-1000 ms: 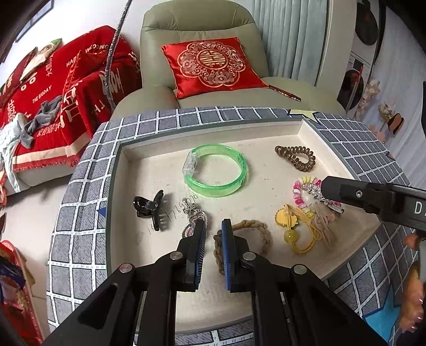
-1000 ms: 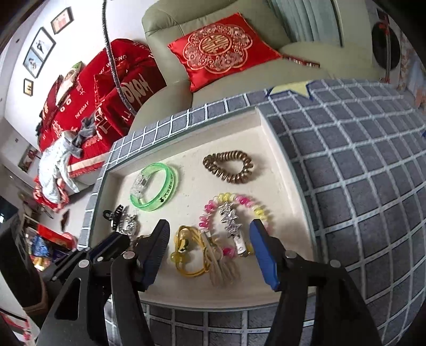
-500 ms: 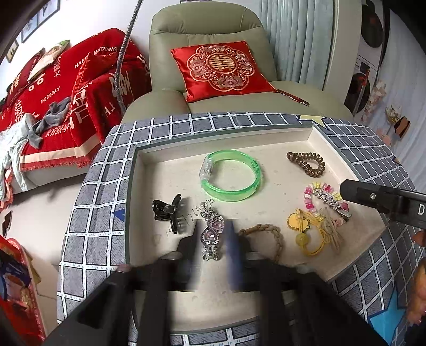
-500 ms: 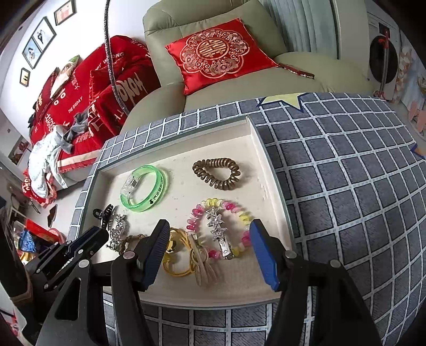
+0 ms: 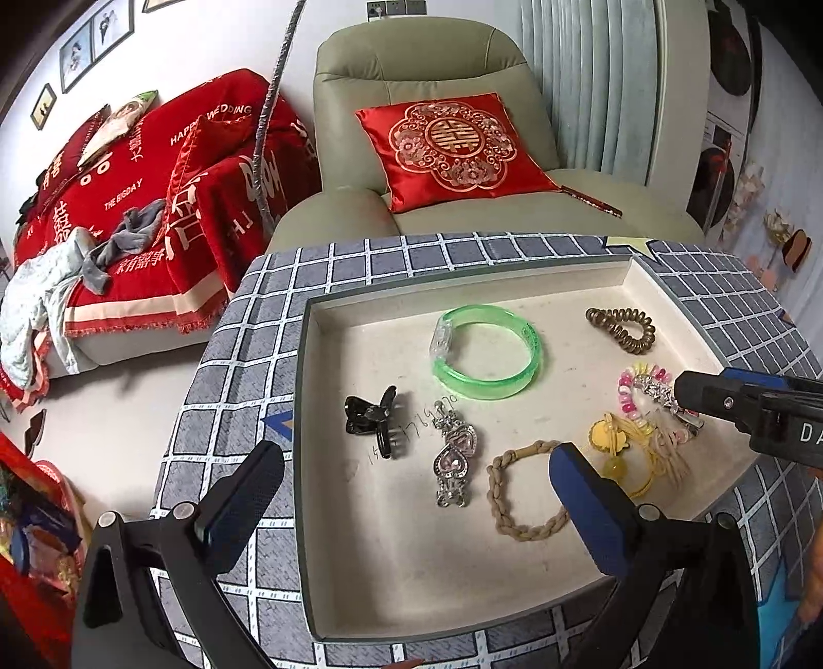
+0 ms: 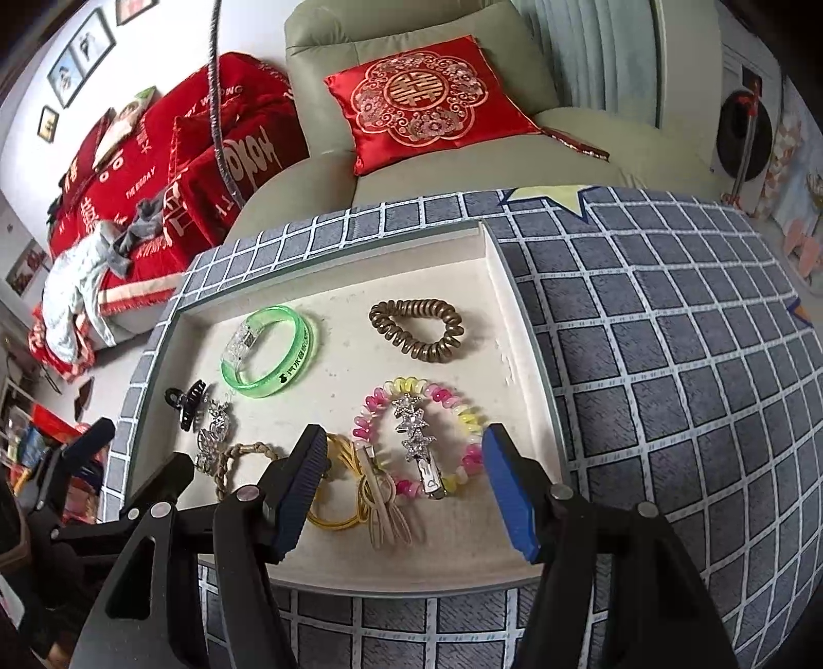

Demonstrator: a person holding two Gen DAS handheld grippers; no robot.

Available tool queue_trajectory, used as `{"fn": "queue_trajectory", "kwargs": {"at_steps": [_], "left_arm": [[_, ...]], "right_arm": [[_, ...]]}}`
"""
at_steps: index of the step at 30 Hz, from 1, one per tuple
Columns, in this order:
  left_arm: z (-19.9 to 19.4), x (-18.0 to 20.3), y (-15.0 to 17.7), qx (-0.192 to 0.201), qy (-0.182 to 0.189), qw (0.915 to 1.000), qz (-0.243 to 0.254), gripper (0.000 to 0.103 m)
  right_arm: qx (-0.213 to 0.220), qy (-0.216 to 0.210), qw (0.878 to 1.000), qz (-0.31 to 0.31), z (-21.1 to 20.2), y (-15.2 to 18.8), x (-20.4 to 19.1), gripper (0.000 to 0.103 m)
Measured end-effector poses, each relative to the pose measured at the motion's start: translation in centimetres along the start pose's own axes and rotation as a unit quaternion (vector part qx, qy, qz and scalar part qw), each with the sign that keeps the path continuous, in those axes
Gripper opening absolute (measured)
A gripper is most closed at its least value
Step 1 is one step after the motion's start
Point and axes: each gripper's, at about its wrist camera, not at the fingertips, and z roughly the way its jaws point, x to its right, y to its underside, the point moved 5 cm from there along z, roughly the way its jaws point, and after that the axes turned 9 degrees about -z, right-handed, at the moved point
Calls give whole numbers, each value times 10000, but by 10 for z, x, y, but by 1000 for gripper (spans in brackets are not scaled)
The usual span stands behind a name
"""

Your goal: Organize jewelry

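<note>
heart brooch — loose between left jaws

The left gripper, whose blue-padded jaws stood nearly closed a second ago, has just been opening and now gapes wide with nothing pressed between the pads. The silver heart-shaped rhinestone hair clip, then half hidden behind its fingers near the tray's front edge, now lies fully exposed.

We are looking down steeply from both wrist cameras, each sitting close above the near edge of the tray on the desk and facing the armchair. Both are sharing the tray; the right view is sitting further right.
</note>
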Motion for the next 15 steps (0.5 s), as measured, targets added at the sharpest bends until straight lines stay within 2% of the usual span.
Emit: {"fn": "queue_trajectory", "kwargs": {"at_steps": [4,6,11,13,15], "left_arm": [[-3,-2,1,-21,46,10000,-51,103],[-4,-3,2,-28,44,10000,-47,103],[-6,-6,4,-30,-20,10000,-36,103],[-8,-6,5,-38,-17,10000,-40,103],[-10,-6,6,-31,-36,10000,-20,103]], "right_arm": [[-65,275,9994,-211,1,0,-3,75],[-54,375,9986,-366,0,0,-6,76],[-46,446,9977,-514,-2,0,-10,87],[-39,383,9981,-486,-3,1,-11,88],[-2,289,9986,-450,-4,2,-13,102]]}}
